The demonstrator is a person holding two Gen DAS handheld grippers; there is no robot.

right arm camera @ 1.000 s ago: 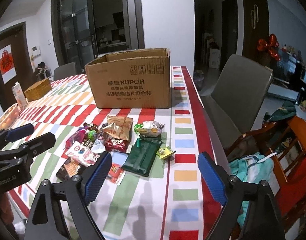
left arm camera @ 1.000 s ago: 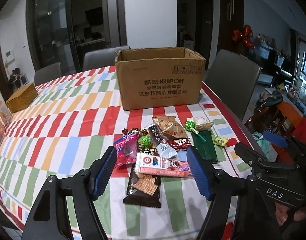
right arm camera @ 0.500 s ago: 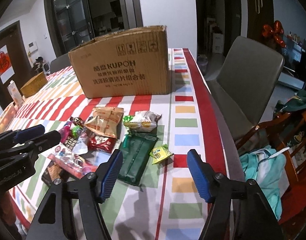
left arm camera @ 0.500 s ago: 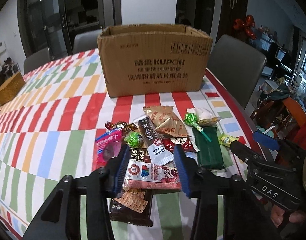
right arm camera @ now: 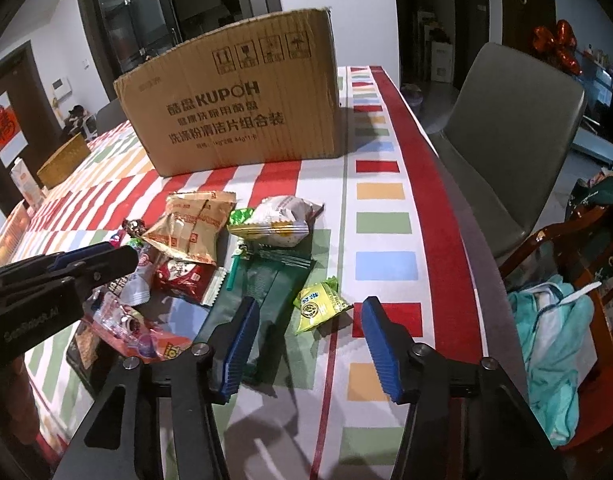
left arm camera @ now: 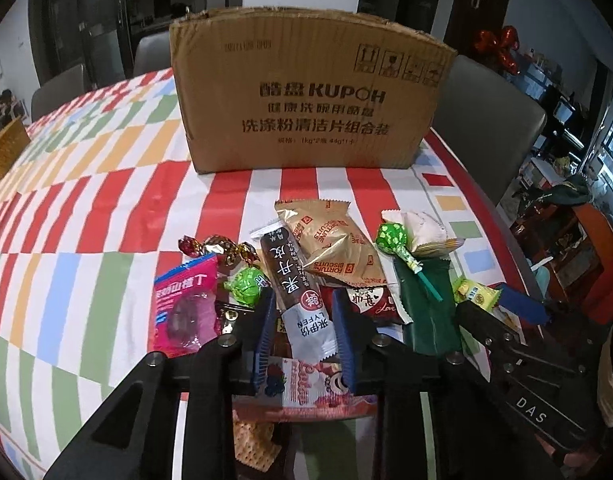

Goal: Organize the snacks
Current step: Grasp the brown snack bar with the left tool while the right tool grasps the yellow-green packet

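**Snacks heaped before the carton**

An open brown cardboard box [left arm camera: 306,96] stood upright on the striped cloth. In front of it lay a loose pile: a long brown-and-silver bar [left arm camera: 296,288], a gold biscuit pouch [left arm camera: 334,248], a green lollipop [left arm camera: 398,244] across a dark green packet [right arm camera: 266,292], a pink sachet [left arm camera: 184,308], and a small yellow-green sweet [right arm camera: 318,304] apart at the right

Snack pile [left arm camera: 330,264] crowds the striped tablecloth [left arm camera: 106,208] in front of the cardboard box [left arm camera: 306,96]; left of it lies open cloth, though the box's inside probably stays unseen.
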